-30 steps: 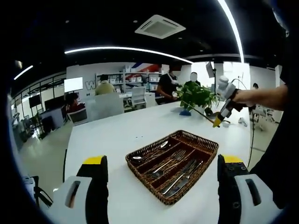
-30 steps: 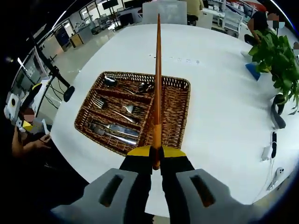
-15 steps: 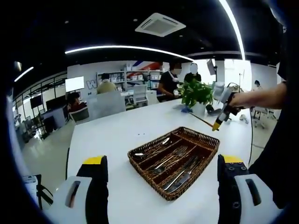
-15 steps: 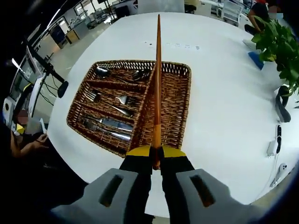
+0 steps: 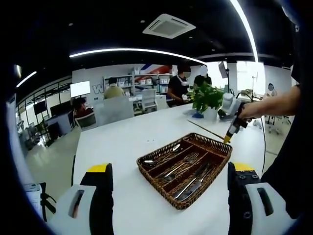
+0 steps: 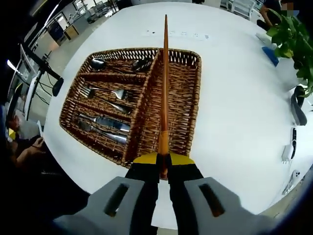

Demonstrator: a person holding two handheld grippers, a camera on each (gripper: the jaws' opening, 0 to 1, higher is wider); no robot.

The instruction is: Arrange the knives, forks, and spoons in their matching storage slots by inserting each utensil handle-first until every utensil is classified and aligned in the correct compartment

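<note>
My right gripper (image 6: 164, 164) is clenched on a long orange-brown stick, a chopstick (image 6: 165, 88) by the look of it, pinched at its thick end between the yellow-tipped jaws. The stick runs straight out from the jaws and hangs above the wicker tray (image 6: 190, 105), over the long compartment that runs the tray's full length, just beside the divider wall that separates it from the three shorter slots. Whether its far tip touches the tray rim I cannot tell.

Across that divider, the slot nearest the stick's tip holds the spoons (image 6: 120, 64), the middle slot holds the forks (image 6: 103, 94), and the slot nearest my jaws holds the knives (image 6: 102, 128). The long compartment under the stick is bare wicker.

My left gripper (image 5: 168, 178) is released, its jaws standing wide apart with nothing between them, held back from the tray. The tray sits on a white table (image 5: 112, 147), and a potted plant (image 5: 206, 99) stands beyond the tray.
</note>
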